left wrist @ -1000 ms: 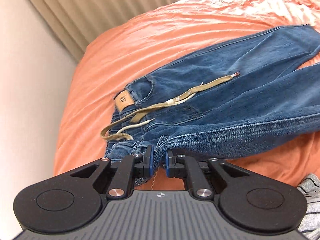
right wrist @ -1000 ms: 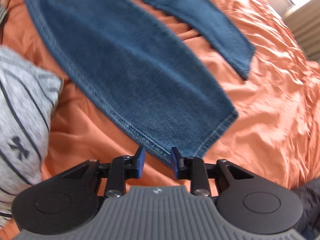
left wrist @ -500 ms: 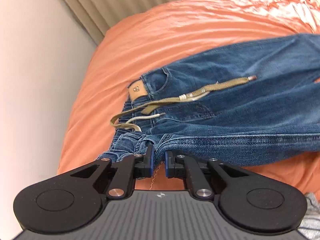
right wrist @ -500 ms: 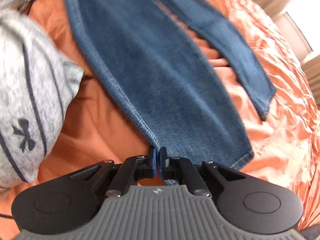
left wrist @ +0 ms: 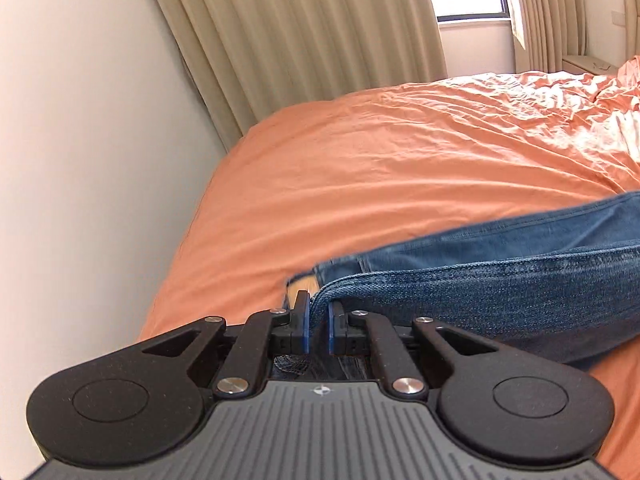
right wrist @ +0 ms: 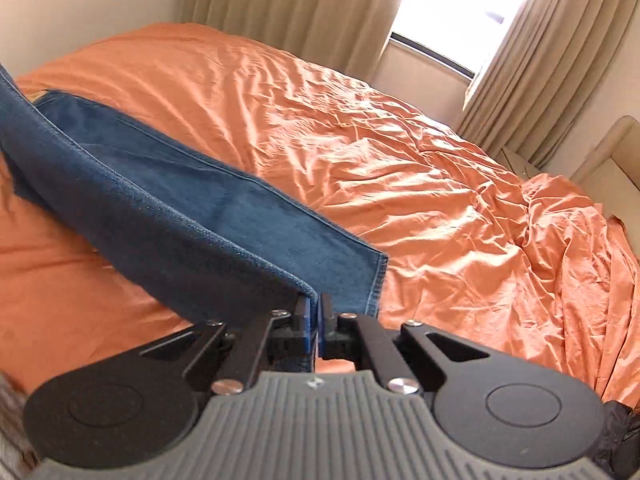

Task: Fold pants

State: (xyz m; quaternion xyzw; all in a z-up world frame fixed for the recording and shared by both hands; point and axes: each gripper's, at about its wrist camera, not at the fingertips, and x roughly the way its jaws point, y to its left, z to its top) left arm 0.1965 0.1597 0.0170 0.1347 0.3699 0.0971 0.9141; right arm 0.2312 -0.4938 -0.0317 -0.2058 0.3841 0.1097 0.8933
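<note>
Over the orange bedsheet [left wrist: 360, 168], blue denim pants [left wrist: 500, 280] hang partly lifted, held at two ends. Left gripper [left wrist: 318, 320] pinches a rolled, thick denim edge at the waist end; blue-padded fingers [left wrist: 303, 322] sit close together with cloth squeezed between them. Tan patch [left wrist: 302, 286] of the pants shows just behind the left finger, blurred. From that grip the denim runs off to the right across the sheet, darker fold in front, lighter leg behind it.

Right gripper [right wrist: 315, 320] has just closed on a leg edge; fingers [right wrist: 305, 326] pressed nearly together, thin fabric edge caught between. Pants [right wrist: 168, 200] stretch from this grip up-left as a taut dark band, second leg lying flat on the sheet beyond it, stitched hem [right wrist: 378, 280] just right of the gripper. Sheet is wrinkled [right wrist: 460, 200] on the far side of the pants. Beige pleated curtains [left wrist: 304, 40] and a bright window [right wrist: 460, 20] stand behind the bed.
</note>
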